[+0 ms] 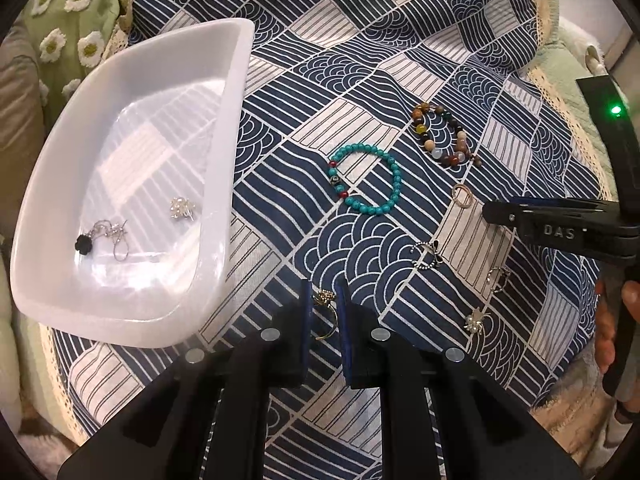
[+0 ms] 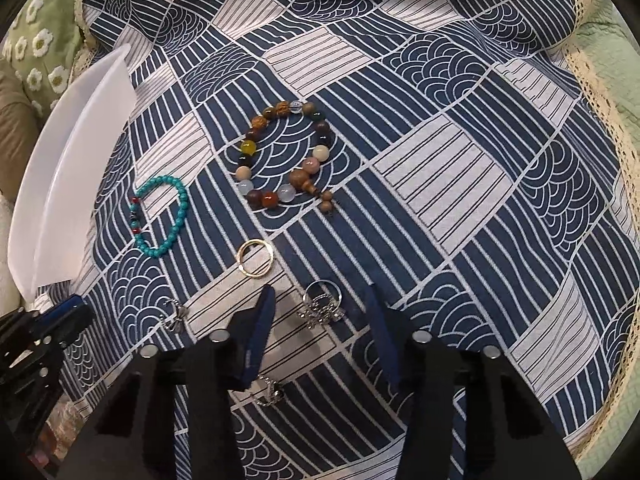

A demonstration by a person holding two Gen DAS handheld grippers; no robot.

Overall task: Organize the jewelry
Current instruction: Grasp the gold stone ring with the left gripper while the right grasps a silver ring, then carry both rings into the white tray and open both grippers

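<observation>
My left gripper [image 1: 325, 300] is shut on a small gold ring [image 1: 323, 312], held just right of the white tray [image 1: 236, 120]. The tray holds a black-flower earring [image 1: 100, 236] and a pearl cluster [image 1: 182, 208]. My right gripper [image 2: 320, 300] is open, its fingers either side of a silver ring [image 2: 322, 305] on the cloth. A turquoise bead bracelet [image 1: 394, 172] [image 2: 182, 196], a mixed-bead bracelet [image 1: 444, 136] [image 2: 288, 156] and a gold hoop [image 1: 463, 196] [image 2: 255, 258] lie on the cloth. The right gripper also shows in the left wrist view [image 1: 492, 212].
More small pieces lie on the blue-and-white patterned cloth [image 2: 440, 160]: a silver bow ring [image 1: 427, 254] [image 2: 174, 316], another ring [image 1: 497, 278], a silver charm [image 1: 474, 320], and a chain piece [image 2: 268, 392] under my right finger. A green daisy cushion [image 1: 68, 20] sits behind the tray.
</observation>
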